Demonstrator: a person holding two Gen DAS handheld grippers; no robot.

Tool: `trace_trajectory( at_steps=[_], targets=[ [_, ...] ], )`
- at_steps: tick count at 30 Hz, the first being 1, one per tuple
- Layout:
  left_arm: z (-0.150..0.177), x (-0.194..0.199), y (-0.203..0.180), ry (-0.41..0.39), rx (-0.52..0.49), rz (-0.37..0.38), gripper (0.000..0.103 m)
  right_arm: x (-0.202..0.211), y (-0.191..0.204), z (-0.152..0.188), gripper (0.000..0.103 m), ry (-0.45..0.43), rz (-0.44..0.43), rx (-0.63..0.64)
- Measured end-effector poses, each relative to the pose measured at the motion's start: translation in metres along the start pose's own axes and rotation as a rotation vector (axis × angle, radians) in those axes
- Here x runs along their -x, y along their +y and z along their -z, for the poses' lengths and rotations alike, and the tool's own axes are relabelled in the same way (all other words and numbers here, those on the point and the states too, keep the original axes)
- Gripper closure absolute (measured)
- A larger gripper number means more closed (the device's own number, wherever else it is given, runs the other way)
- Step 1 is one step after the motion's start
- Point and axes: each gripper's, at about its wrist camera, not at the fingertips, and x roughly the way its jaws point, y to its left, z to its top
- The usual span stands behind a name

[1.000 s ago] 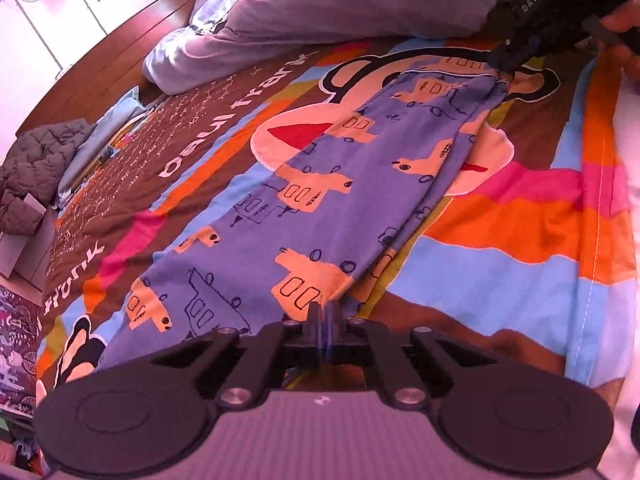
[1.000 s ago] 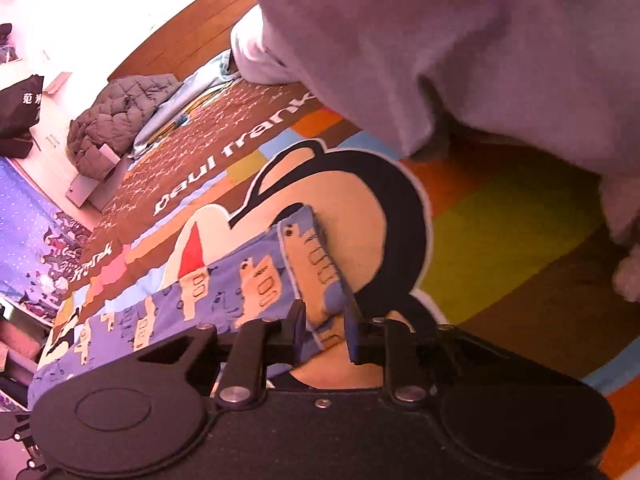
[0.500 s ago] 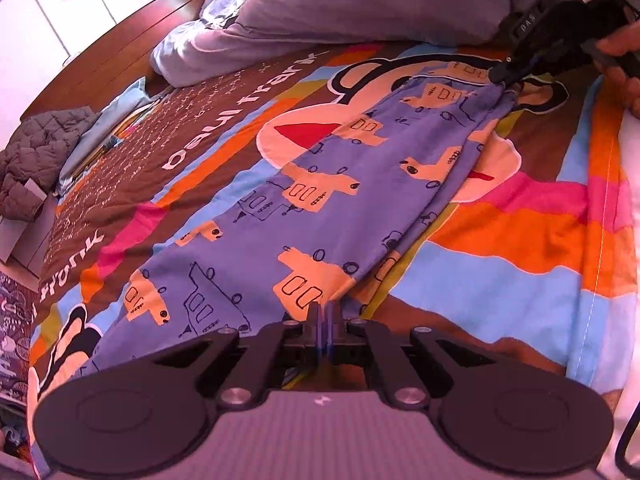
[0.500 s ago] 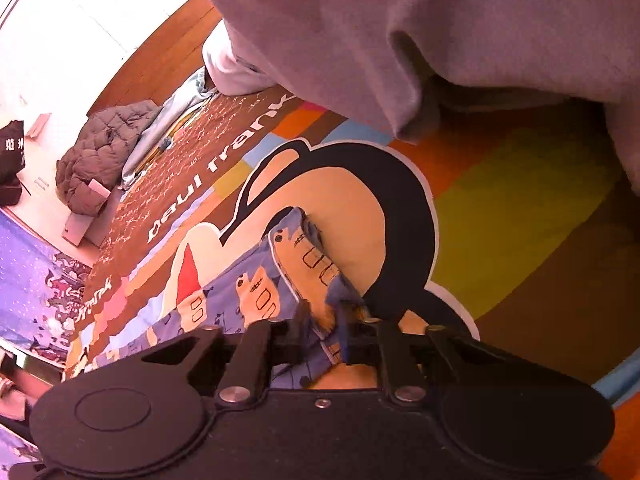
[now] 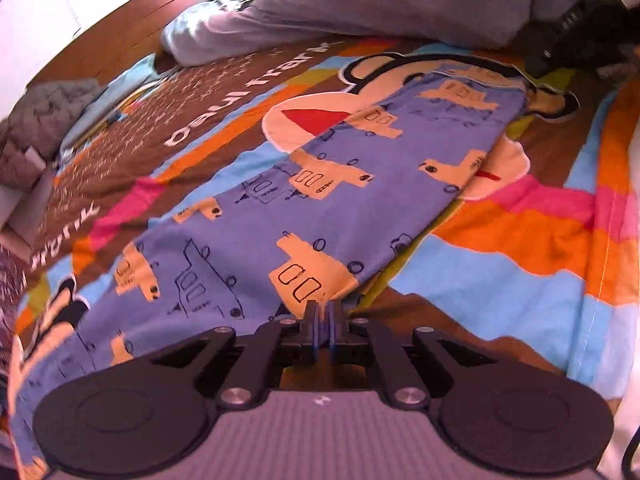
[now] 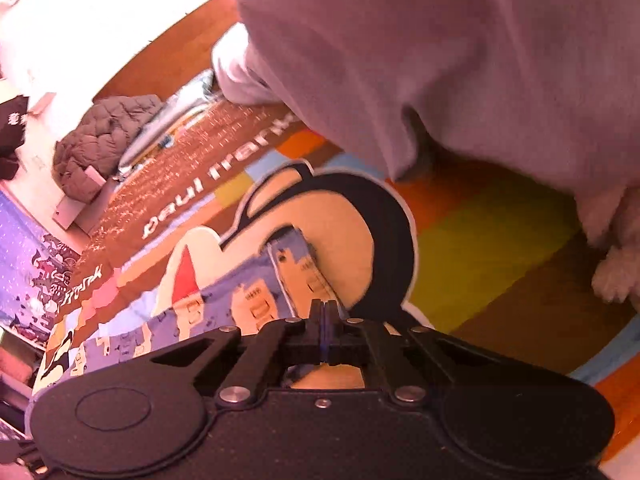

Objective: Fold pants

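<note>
Blue pants [image 5: 340, 184] with tan vehicle prints lie stretched along a colourful bedspread [image 5: 500, 280]. My left gripper [image 5: 323, 308] pinches their near edge; its jaws are opening slightly, with cloth still between the pads. At the far end, my right gripper [image 5: 540, 66] meets the pants' other end. In the right wrist view the right gripper [image 6: 325, 306] is closing its jaws on the hem of the pants [image 6: 240, 304], fingers nearly together on the fabric.
A bulky lilac duvet [image 5: 380, 4] lies along the far side and hangs close above the right gripper [image 6: 440, 60]. A grey padded jacket [image 6: 100, 136] sits on the floor beyond the bed. A white fluffy thing [image 6: 616, 276] lies at the right.
The right gripper's jaws closed onto the pants' hem. The far end of the pants now lies wider and flatter. The left gripper has stayed on the near edge.
</note>
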Motion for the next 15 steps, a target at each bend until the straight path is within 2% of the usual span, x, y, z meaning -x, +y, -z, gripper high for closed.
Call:
trace_trajectory(
  at_steps=[4, 7, 8, 9, 10, 11, 13, 14, 15],
  targets=[
    [0.005, 0.002, 0.006, -0.011, 0.059, 0.041, 0.094, 0.006, 0.015, 0.005, 0.086, -0.037, -0.013, 0.096],
    [0.008, 0.003, 0.009, -0.013, 0.074, 0.058, 0.088, -0.003, 0.024, 0.003, 0.075, 0.000, -0.092, 0.094],
    [0.008, 0.005, 0.013, -0.008, 0.083, 0.075, 0.079, -0.008, 0.024, 0.003, 0.071, 0.028, -0.100, 0.080],
    [0.008, 0.007, 0.019, 0.002, 0.099, 0.096, 0.060, -0.018, 0.021, 0.006, 0.071, 0.069, -0.091, 0.057],
    [0.007, 0.010, 0.026, 0.013, 0.120, 0.113, 0.050, -0.025, 0.017, 0.008, 0.075, 0.092, -0.070, 0.039],
    [0.009, 0.015, 0.037, 0.017, 0.147, 0.136, 0.037, -0.030, 0.011, 0.013, 0.085, 0.094, -0.065, 0.016],
    [0.015, 0.028, 0.061, -0.002, 0.190, 0.152, 0.036, -0.026, 0.004, 0.017, 0.082, 0.078, -0.083, -0.021],
    [0.016, 0.032, 0.073, -0.006, 0.204, 0.146, 0.036, -0.020, 0.009, 0.018, 0.073, 0.060, -0.085, 0.007],
    [0.017, 0.034, 0.089, -0.007, 0.226, 0.129, 0.034, -0.011, 0.019, 0.021, 0.058, 0.026, -0.079, 0.071]
  ],
)
